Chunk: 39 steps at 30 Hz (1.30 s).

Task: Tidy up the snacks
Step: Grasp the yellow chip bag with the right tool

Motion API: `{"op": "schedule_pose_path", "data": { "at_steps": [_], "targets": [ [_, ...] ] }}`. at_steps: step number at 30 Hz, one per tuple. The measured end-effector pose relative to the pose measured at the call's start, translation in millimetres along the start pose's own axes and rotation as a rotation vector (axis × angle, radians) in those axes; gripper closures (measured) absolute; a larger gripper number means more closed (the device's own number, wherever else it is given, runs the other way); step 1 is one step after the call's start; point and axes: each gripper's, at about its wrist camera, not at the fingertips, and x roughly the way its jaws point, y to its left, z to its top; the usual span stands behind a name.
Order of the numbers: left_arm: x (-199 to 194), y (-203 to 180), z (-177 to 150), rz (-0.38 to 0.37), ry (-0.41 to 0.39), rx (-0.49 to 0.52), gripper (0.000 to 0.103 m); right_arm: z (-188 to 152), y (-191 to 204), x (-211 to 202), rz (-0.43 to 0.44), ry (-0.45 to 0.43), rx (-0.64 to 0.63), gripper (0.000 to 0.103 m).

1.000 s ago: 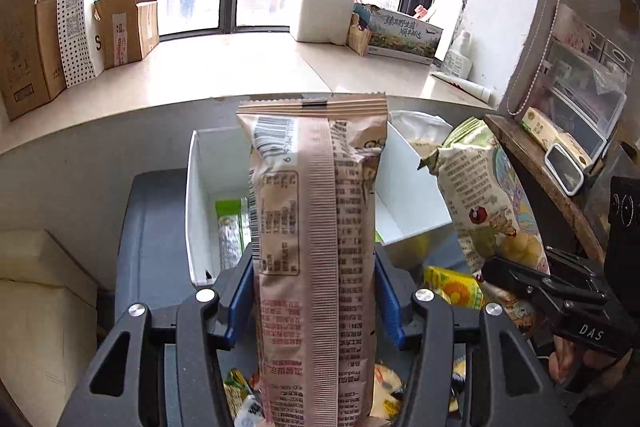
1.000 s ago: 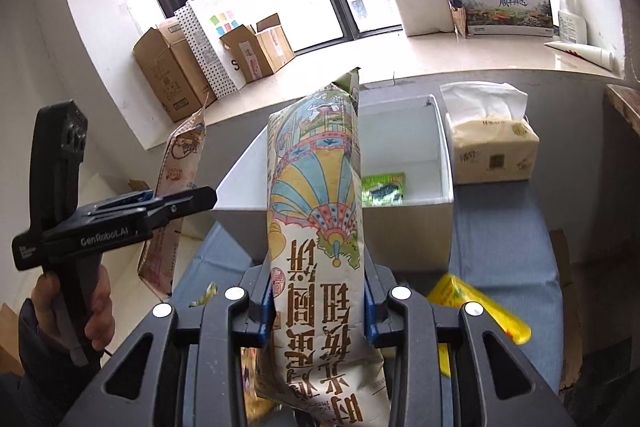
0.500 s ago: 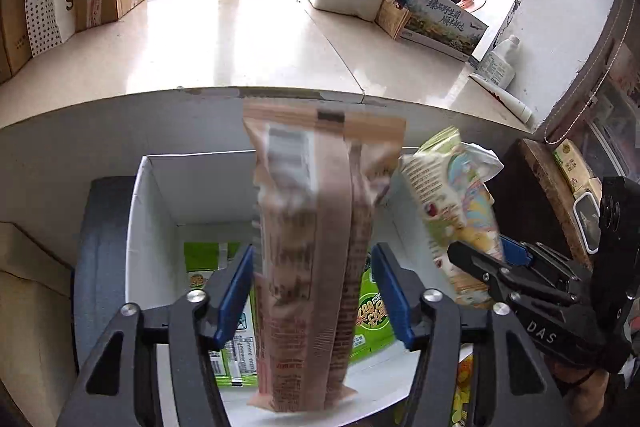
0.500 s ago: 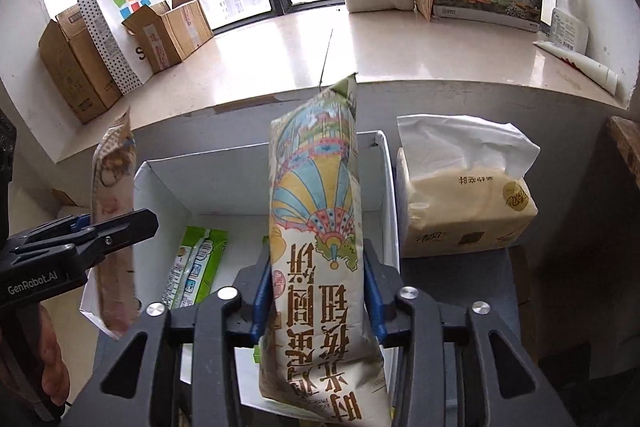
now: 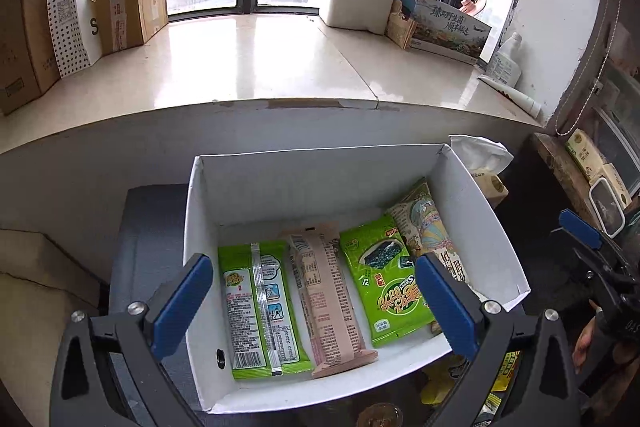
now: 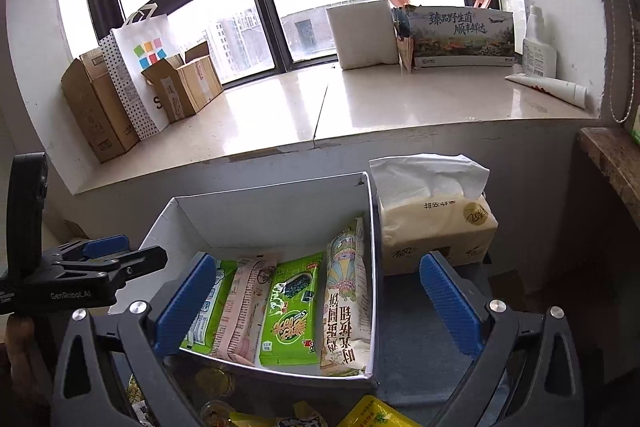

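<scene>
1. My left gripper (image 5: 316, 303) hangs over the near edge of the white box (image 5: 320, 183); its blue-padded jaws are opening, spread wide, with nothing clamped between them.
2. My right gripper (image 6: 316, 303) is above the box's near right corner, jaws likewise opening and wide apart, pressing on nothing.
3. Loose snack packets lie on the dark surface in front of the box, among them a yellow packet (image 6: 376, 413) at the bottom of the right wrist view.
4. Inside the box four snacks lie flat, side by side, running near to far. From left: a light green packet (image 5: 260, 311) with its barcode end nearest me, then the pink-brown packet (image 5: 328, 299), then the green seaweed packet (image 5: 384, 287), then the cream packet with a balloon print (image 5: 424, 227), which leans against the right wall.
5. Just beside the box's right wall sits a tissue pack (image 6: 436, 223) with a white tissue sticking up.
6. Beyond the box, the pale windowsill (image 5: 256, 63) carries cardboard boxes (image 5: 128, 7) and a dotted paper bag (image 6: 140, 75) on the left, a white block (image 6: 364, 35) and a printed carton (image 6: 460, 39) towards the right.
</scene>
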Motion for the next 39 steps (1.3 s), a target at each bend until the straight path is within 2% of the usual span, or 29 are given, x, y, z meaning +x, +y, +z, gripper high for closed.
{"op": "schedule_pose_path", "data": {
  "at_steps": [5, 7, 9, 11, 13, 17, 20, 23, 27, 33, 39],
  "targets": [
    [-34, -5, -14, 0.038, -0.027, 0.034, 0.0, -13, 8, -35, 0.023, -0.035, -0.044, 0.0],
    [-55, -7, -26, -0.002, -0.051, 0.04, 0.0, -21, 10, -52, 0.051, -0.047, -0.066, 0.0],
    [-76, -13, -41, -0.009, -0.081, 0.063, 0.0, -31, 11, -69, 0.068, -0.051, -0.085, 0.0],
    [-95, -18, -60, 0.008, -0.112, 0.087, 0.0, -45, 11, -86, 0.097, -0.05, -0.099, 0.0],
    [-112, -20, -82, -0.008, -0.135, 0.096, 0.0, -60, 11, -101, 0.104, -0.05, -0.112, 0.0],
    [-130, -18, -131, -0.023, -0.132, 0.079, 0.0, -101, 11, -124, 0.101, -0.034, -0.13, 0.0],
    [-133, -18, -170, 0.016, -0.107, 0.076, 0.0, -137, 13, -133, 0.084, -0.018, -0.151, 0.0],
    [-134, -13, -205, -0.022, -0.055, 0.031, 0.0, -168, 14, -131, 0.097, 0.017, -0.137, 0.0],
    [-140, -12, -235, -0.007, -0.028, 0.011, 0.0, -186, 13, -116, 0.127, 0.082, -0.118, 0.0],
    [-142, -3, -247, -0.018, -0.015, -0.017, 0.0, -177, 28, -90, 0.117, 0.08, -0.202, 0.0],
    [-140, 12, -253, -0.017, -0.005, -0.057, 0.0, -163, 33, -31, 0.09, 0.151, -0.262, 0.0]
  ]
}}
